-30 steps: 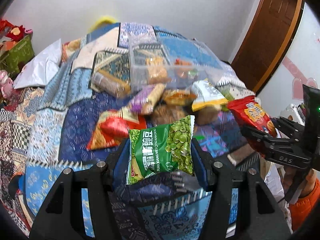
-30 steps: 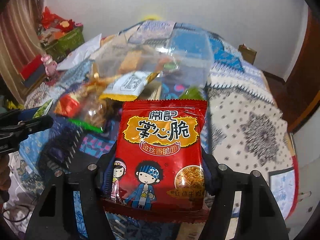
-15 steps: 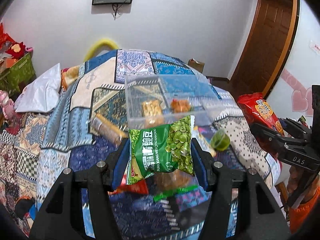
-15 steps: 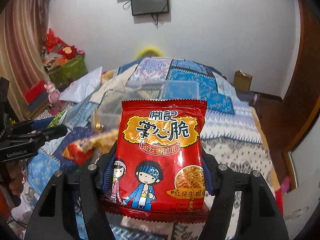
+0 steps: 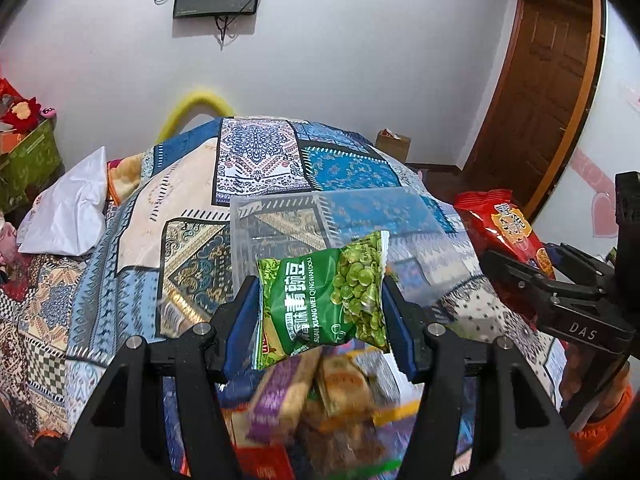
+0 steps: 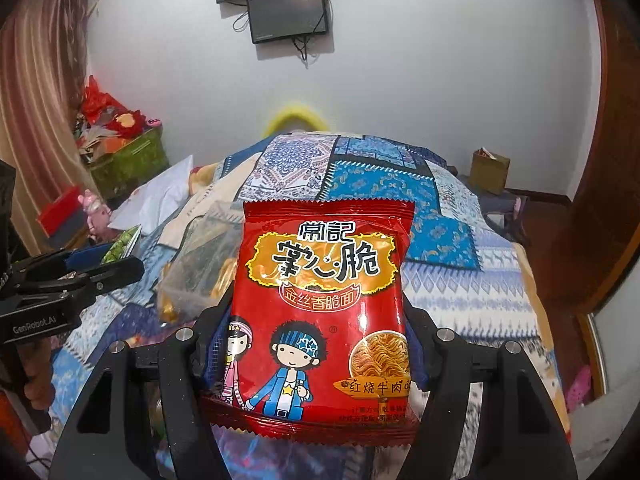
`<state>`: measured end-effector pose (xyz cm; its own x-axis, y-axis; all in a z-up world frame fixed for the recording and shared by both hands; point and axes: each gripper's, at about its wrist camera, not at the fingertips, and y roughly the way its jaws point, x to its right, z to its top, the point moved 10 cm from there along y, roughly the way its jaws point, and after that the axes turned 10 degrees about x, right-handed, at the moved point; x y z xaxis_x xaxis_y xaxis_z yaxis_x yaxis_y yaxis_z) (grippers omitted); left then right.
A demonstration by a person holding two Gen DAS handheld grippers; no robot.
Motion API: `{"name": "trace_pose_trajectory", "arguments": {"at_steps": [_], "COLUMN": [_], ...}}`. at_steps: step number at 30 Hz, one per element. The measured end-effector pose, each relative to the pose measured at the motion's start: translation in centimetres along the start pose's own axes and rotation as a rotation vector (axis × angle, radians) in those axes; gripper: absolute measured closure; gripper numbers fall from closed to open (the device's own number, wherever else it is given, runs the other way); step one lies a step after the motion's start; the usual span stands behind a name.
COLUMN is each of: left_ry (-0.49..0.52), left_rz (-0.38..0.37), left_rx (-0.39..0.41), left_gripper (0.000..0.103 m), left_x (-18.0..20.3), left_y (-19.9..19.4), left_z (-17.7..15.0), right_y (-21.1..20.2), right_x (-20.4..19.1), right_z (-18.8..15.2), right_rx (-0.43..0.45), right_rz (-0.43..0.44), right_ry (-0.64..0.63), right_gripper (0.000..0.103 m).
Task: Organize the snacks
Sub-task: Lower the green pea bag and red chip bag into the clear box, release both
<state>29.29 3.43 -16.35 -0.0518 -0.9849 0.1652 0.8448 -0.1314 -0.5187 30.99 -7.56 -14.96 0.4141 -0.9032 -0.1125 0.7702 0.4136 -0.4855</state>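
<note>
Pinching the green pea packet before the clear bin, the left gripper matched the right gripper, clamped on the red noodle packet; both appeared light, crinkly, slippery, best gripped mid-body.

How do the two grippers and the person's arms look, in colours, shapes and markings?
Both grippers are matte black plastic frames with silver screws and blue pads on the fingers. The left gripper bears the white marking "GenRobot.AI" on its side, seen from the right wrist view. The right gripper bears "DAS". An orange sleeve covers the right arm.
</note>
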Motion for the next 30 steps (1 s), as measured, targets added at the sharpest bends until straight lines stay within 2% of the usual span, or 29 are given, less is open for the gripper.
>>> {"name": "trace_pose_trajectory", "arguments": {"at_steps": [10, 14, 20, 27, 30], "left_ry": [-0.012, -0.004, -0.033, -0.085, -0.078], "left_rz": [0.005, 0.020, 0.020, 0.012, 0.014], "left_rx": [-0.037, -0.066, -0.126, -0.175, -0.183], "left_gripper": [0.045, 0.045, 0.045, 0.044, 0.044], "left_x": [-0.5, -0.7, -1.1, -1.8, -1.8], "left_y": [5.3, 7.4, 10.4, 12.0, 12.1], "left_z": [-0.1, -0.8, -2.2, -3.4, -3.5], "right_y": [4.5, 6.6, 8.8, 9.9, 10.0], "right_x": [-0.1, -0.4, -0.8, -0.4, -0.5], "right_z": [-0.2, -1.0, -2.6, -3.5, -3.5], "right_rx": [-0.038, -0.084, -0.149, -0.188, -0.194], "right_rz": [0.027, 0.060, 0.064, 0.067, 0.065], "right_ry": [0.010, 0.037, 0.009, -0.004, -0.007], "right_gripper": [0.038, 0.038, 0.038, 0.038, 0.037]}}
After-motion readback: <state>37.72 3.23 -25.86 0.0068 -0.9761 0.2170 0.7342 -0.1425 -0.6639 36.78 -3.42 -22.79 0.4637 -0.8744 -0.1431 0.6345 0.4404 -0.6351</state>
